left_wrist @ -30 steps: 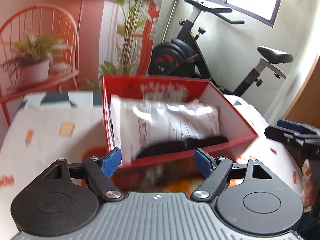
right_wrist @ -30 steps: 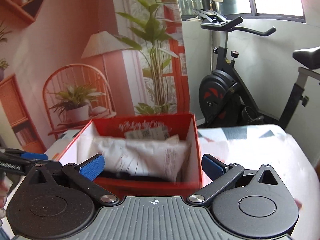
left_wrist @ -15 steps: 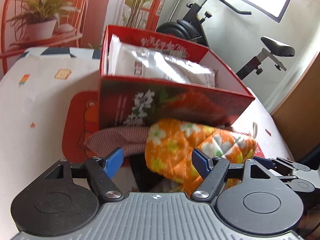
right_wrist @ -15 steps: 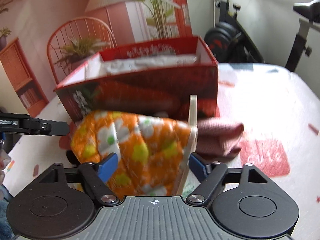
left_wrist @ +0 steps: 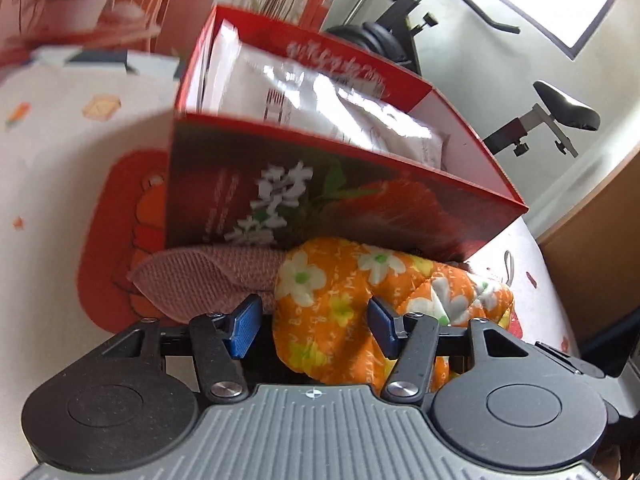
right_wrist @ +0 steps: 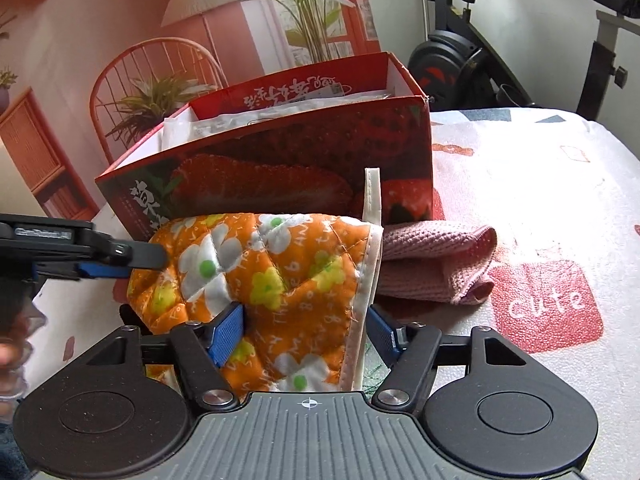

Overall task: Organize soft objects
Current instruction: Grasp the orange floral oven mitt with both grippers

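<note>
- Progress, as I read it: red cardboard box with strawberry print (left_wrist: 320, 184) already holds a white plastic pouch (left_wrist: 320, 96). The pink knitted cloth (left_wrist: 200, 280) and the orange quilted oven mitt with white flowers (left_wrist: 340, 292) lie on the pale printed tablecloth (left_wrist: 60, 200), touching the box's front wall. So two soft items look left to go in.
- My left gripper (left_wrist: 312, 322): jaws closing, mitt's rounded end between the blue pads. Right pad looks against the fabric; left pad shows a dark gap, so no clamp yet.
- My right gripper (right_wrist: 306, 334): jaws closing round the mitt's cuff end with its cream trim. Left pad is pressed into the quilting, right pad just beside the trim; contact there is unclear, so I count it unclamped.
- In the right view, the cloth (right_wrist: 436, 268) sits folded to the right of the mitt (right_wrist: 260, 272), touching it.
- Versus a second ago: both cameras then looked down into the box (right_wrist: 280, 168) from above, jaws wide, no mitt in view. Now both sit low before the box front, jaws narrowed on the mitt.
</note>
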